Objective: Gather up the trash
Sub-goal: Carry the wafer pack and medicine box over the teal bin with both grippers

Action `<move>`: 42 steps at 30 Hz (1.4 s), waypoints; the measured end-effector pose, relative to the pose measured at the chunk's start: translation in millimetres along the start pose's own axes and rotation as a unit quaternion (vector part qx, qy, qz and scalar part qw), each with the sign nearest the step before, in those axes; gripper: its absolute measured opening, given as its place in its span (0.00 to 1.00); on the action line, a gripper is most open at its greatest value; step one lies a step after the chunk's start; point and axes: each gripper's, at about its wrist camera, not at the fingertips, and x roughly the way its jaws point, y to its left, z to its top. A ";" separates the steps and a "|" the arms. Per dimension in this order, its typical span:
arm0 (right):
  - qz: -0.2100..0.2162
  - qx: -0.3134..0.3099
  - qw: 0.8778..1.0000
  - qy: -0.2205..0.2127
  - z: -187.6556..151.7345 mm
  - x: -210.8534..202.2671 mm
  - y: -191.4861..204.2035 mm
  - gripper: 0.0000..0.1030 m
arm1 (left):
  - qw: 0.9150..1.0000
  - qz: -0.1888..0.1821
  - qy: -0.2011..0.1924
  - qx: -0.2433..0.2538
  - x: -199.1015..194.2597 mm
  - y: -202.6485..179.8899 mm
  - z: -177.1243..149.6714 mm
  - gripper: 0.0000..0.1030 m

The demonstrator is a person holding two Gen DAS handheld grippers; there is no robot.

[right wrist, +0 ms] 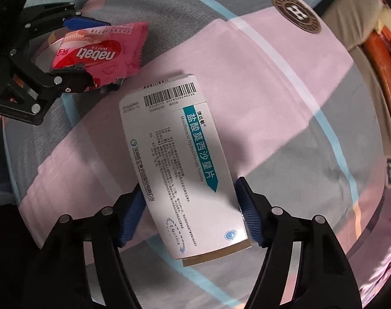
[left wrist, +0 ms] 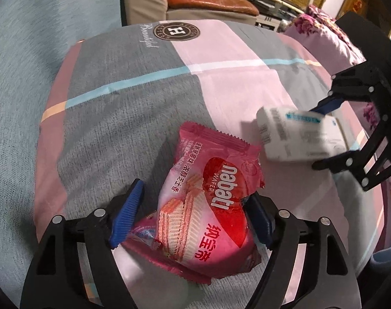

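Observation:
A pink Nabati wafer wrapper [left wrist: 208, 206] lies between the blue pads of my left gripper [left wrist: 192, 213], which is shut on it over a grey, pink and blue patterned pillow [left wrist: 143, 82]. The wrapper also shows in the right wrist view [right wrist: 97, 51], held by the left gripper [right wrist: 79, 49]. A white medicine box [right wrist: 185, 170] with a teal label and barcode sits between the pads of my right gripper [right wrist: 192, 216], which is shut on it. In the left wrist view the box [left wrist: 298, 134] is blurred, held by the right gripper [left wrist: 321, 139] at the right.
The pillow lies on a blue-grey bed cover [left wrist: 20, 90]. A floral pink quilt [left wrist: 324, 25] lies at the right. A beige seat with an orange-brown cushion [left wrist: 208, 0] stands beyond the pillow.

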 end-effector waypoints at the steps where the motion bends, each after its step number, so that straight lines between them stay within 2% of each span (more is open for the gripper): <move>1: -0.001 0.007 1.000 -0.003 -3.1 -3.1 -0.1 0.63 | 1.000 -0.002 0.003 0.004 -0.3 -1.9 -0.7 0.76; 7: -0.013 0.066 0.998 -0.014 -29.5 -20.2 -1.5 0.62 | 0.999 -0.009 0.019 0.030 -1.2 -13.8 -7.9 0.76; 14: -0.040 0.152 0.988 -0.008 -52.6 -25.5 -8.1 0.62 | 0.999 -0.019 0.019 0.044 -5.9 -26.0 -15.7 0.76; 16: -0.035 0.170 0.985 -0.013 -59.9 -29.2 -9.4 0.62 | 0.999 -0.018 0.019 0.046 -7.1 -28.6 -15.6 0.70; 17: -0.032 0.178 0.983 -0.017 -63.9 -31.1 -9.9 0.62 | 0.999 -0.022 0.018 0.046 -8.6 -29.7 -15.7 0.59; 18: -0.031 0.185 0.982 -0.019 -66.6 -33.1 -9.9 0.62 | 0.999 -0.024 0.018 0.045 -9.6 -30.7 -15.6 0.52; 19: -0.030 0.193 0.980 -0.023 -69.9 -36.1 -9.4 0.62 | 0.999 -0.023 0.017 0.045 -10.2 -31.4 -15.2 0.52; 21: -0.030 0.205 0.978 -0.031 -73.5 -42.0 -10.7 0.62 | 0.999 -0.010 0.020 0.047 -9.3 -34.7 -16.1 0.32; 28: -0.022 0.242 0.967 -0.074 -97.2 -59.7 -3.5 0.62 | 1.000 -0.014 0.007 0.021 -22.9 -40.6 -14.9 0.31; 33: -0.016 0.279 0.955 -0.099 -121.0 -80.4 -7.3 0.62 | 1.000 -0.015 -0.003 0.014 -37.2 -51.7 -12.1 0.31; 37: -0.013 0.307 0.944 -0.122 -153.4 -95.6 -14.6 0.62 | 0.999 -0.018 -0.011 0.026 -47.4 -75.0 -9.5 0.31; 42: -0.015 0.348 0.924 -0.159 -193.2 -109.9 -17.0 0.62 | 0.998 -0.028 -0.021 0.046 -54.8 -114.4 -3.3 0.31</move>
